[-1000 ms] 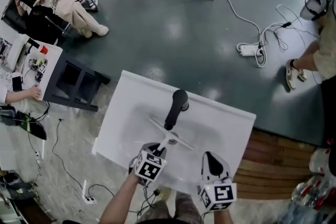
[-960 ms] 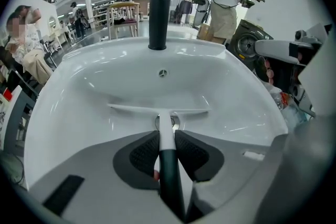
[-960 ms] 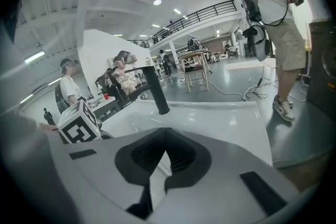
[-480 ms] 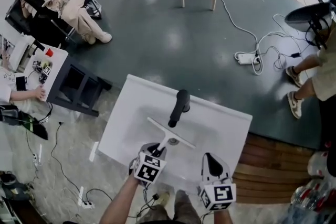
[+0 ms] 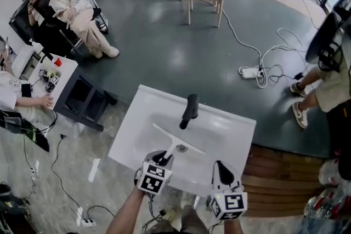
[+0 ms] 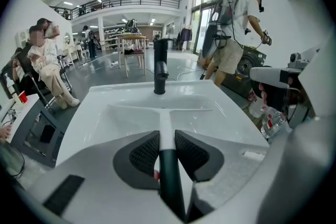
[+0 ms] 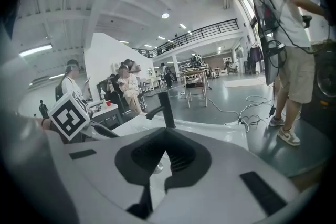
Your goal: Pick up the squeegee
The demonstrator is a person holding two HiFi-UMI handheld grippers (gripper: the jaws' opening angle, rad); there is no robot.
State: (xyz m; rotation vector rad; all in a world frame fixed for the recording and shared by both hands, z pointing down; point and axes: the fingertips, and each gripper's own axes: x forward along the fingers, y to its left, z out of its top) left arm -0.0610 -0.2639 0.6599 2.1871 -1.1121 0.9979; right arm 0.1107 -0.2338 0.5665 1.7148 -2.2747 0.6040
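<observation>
Over the white sink (image 5: 137, 129), the squeegee (image 5: 176, 141) is hanging, probably light and stiff, with a blade-heavy balance. The left tool (image 6: 167, 140) is pinching its dark handle, the sensible hold, while the right tool (image 7: 166, 134) is sitting pressed together, empty.

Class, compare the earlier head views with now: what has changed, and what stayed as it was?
The left hand-held gripper, shut on the handle of the squeegee, has risen and lifted it above the basin of the sink. The right hand-held gripper, shut and empty, rose too. The grip, the faucet and the sink stayed as they were.
</observation>
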